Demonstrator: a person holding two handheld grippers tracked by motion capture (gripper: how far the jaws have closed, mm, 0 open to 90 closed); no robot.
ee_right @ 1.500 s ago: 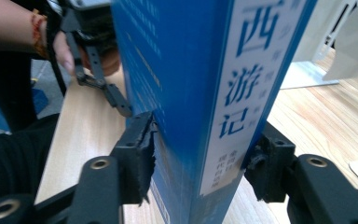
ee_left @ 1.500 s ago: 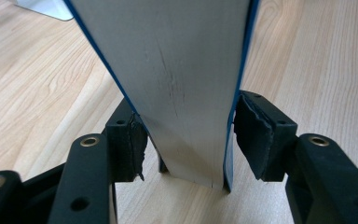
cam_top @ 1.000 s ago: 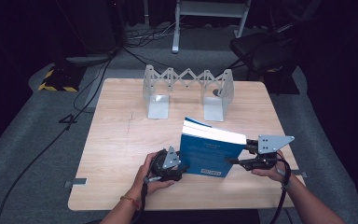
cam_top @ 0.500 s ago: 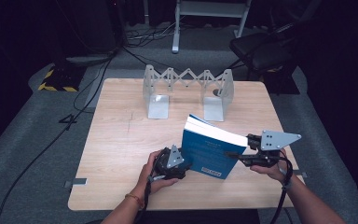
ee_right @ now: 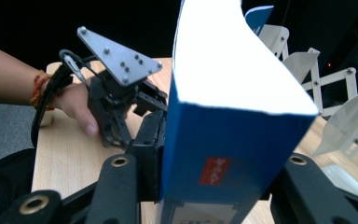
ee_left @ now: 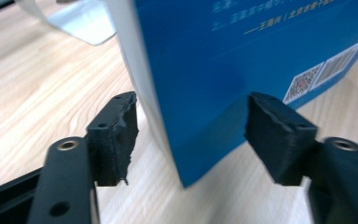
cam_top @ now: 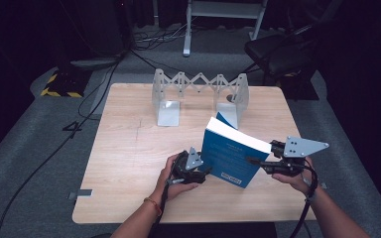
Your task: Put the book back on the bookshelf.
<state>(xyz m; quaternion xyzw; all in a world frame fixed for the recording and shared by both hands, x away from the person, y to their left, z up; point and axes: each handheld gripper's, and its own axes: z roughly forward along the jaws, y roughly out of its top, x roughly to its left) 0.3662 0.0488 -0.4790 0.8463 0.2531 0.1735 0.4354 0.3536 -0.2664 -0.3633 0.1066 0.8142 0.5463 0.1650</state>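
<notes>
A: Where is the book, and what does it look like?

B: A thick blue paperback (cam_top: 230, 158) stands tilted on the near right part of the wooden table (cam_top: 129, 144), its white page block facing up and away. The cover toward the camera carries a white barcode label near its lower edge; the left gripper view shows light print, a QR code and a barcode on that cover.

A: What is the right gripper doing?

B: The right gripper (cam_top: 258, 162) has its jaws clamped on the book's spine end; in its own view the spine, with a small red mark, sits tight between the two black jaws.

A: And the left?

B: The left gripper (cam_top: 204, 171) is at the book's lower left corner. Its jaws are spread wide, one on either side of the corner, with a gap at each pad (ee_left: 121, 135).

A: Anything behind?

B: A grey accordion-style metal rack (cam_top: 198, 94) stands at the far side of the table, well apart from the book.
</notes>
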